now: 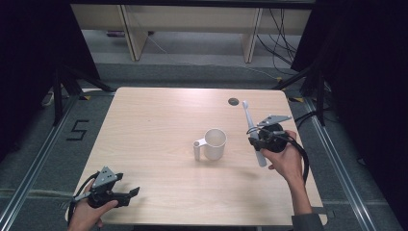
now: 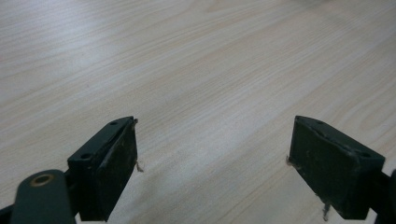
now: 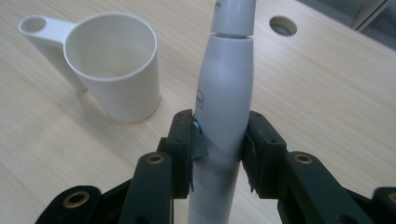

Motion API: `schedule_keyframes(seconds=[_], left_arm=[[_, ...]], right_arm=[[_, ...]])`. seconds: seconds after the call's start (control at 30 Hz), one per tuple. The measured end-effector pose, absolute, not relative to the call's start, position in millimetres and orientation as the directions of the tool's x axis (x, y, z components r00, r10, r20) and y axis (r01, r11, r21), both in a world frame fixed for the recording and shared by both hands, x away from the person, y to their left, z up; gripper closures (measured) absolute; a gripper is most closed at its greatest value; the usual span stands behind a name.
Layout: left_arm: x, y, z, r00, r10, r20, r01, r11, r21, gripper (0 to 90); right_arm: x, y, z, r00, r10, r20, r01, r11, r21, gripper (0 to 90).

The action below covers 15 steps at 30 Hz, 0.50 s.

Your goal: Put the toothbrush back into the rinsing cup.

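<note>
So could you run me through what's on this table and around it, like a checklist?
Surface: pale wood table, with a round cable hole near the far edge.
Job's things: white cup with a side handle, upright and empty, mid-table; white electric toothbrush, held up off the table to the cup's right.
Clutter: nothing seen.
Claws: right claw shut on the toothbrush's body; left claw open, holding nothing, low over the near left corner.
Cables: one black cable trails from each claw; more cables lie on the floor beyond the table.
Surroundings: grey floor, black drapes either side, pale furniture behind, a "5" marked on the floor.
</note>
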<state>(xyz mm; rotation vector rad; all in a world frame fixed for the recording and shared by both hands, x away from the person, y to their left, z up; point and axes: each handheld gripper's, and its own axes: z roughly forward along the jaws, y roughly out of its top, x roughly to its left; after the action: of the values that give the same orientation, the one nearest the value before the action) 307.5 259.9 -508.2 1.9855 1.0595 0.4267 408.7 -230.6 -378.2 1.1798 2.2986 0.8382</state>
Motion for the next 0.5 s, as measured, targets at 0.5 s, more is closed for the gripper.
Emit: schedule_keyframes(seconds=[0.5], left_arm=[[308, 262, -508, 0.6, 0.798, -0.055, 0.521, -0.337, 0.785, 14.9]], right_arm=[[420, -211, -356, -0.572, 0.818, -0.05, 0.48, 0.384, 0.789, 66.7]])
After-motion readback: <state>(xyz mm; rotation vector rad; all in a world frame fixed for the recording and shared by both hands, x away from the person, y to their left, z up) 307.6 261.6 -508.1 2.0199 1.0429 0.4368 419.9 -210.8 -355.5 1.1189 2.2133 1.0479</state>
